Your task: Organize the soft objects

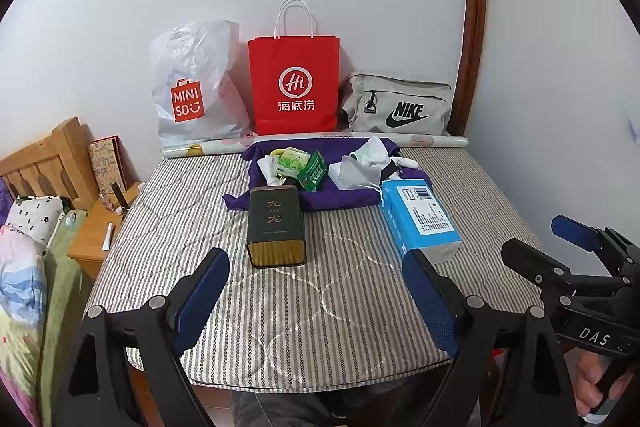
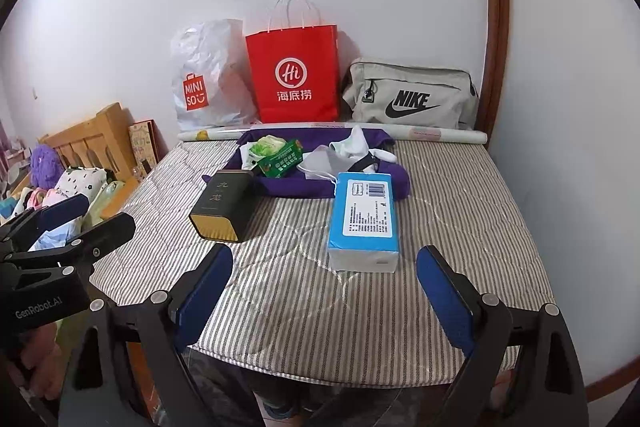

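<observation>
Surroundings: a striped quilted mattress (image 1: 320,307) serves as the work surface. Along the far wall, at about 12 o'clock, stand three bags in a row: a white Miniso plastic bag (image 1: 196,87) at 11 o'clock, a red paper Haidilao bag (image 1: 295,87) in the middle, touching it, and a grey Nike pouch (image 1: 400,105) toward 1 o'clock. A roll of patterned paper (image 1: 432,139) lies along the mattress's far edge in front of them. At 9 o'clock sit a wooden headboard (image 1: 44,163) and a low wooden nightstand (image 1: 92,243), with heaped bedding (image 1: 24,267) beside.

Obstructions: a dark tea tin (image 1: 276,227) lies on its side in the middle of the mattress, its far end touching the purple cloth (image 1: 340,197). A blue tissue pack (image 1: 420,219) lies toward 2 o'clock in the left wrist view, its far end just at the cloth's near edge.

Task items: the purple cloth is spread, rumpled, at the far centre of the mattress. On it lie green snack packets (image 1: 304,169) to the left and white socks and a face mask (image 1: 368,159) to the right, loosely piled.

Grippers: the left gripper (image 1: 316,303) hangs over the near mattress, fingers spread wide, nothing between them. The right gripper (image 2: 324,303) likewise stands spread and empty, with the tissue pack just beyond its fingertips. A hand (image 1: 596,383) shows at the right gripper's handle.
</observation>
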Motion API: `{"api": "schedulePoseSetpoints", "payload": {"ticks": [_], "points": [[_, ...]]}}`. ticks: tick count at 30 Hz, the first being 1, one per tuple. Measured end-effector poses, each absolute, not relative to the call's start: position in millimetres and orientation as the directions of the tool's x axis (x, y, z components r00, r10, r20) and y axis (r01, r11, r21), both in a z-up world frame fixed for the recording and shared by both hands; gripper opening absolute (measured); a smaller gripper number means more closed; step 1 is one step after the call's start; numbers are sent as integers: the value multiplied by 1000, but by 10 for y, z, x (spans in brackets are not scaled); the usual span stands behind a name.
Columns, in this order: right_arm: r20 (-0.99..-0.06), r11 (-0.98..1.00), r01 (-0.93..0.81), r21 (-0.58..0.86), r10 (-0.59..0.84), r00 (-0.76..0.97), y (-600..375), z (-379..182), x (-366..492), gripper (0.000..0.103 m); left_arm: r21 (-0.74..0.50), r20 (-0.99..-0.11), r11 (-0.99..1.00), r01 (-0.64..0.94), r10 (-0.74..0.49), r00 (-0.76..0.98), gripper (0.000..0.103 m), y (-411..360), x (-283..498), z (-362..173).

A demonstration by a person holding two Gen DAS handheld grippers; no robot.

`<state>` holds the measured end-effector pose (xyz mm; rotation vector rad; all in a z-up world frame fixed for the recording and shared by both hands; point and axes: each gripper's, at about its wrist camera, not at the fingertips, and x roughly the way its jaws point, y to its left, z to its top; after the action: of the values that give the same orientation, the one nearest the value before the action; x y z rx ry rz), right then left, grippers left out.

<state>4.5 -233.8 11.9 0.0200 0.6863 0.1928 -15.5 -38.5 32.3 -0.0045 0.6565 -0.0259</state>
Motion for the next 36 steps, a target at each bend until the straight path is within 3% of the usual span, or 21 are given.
{"api": "schedulePoseSetpoints", "payload": {"ticks": [36], "points": [[-620, 982, -170, 76, 180, 763, -2337, 182, 0, 92, -8, -611, 1000, 22, -22, 791, 88, -377, -164, 332]]}}
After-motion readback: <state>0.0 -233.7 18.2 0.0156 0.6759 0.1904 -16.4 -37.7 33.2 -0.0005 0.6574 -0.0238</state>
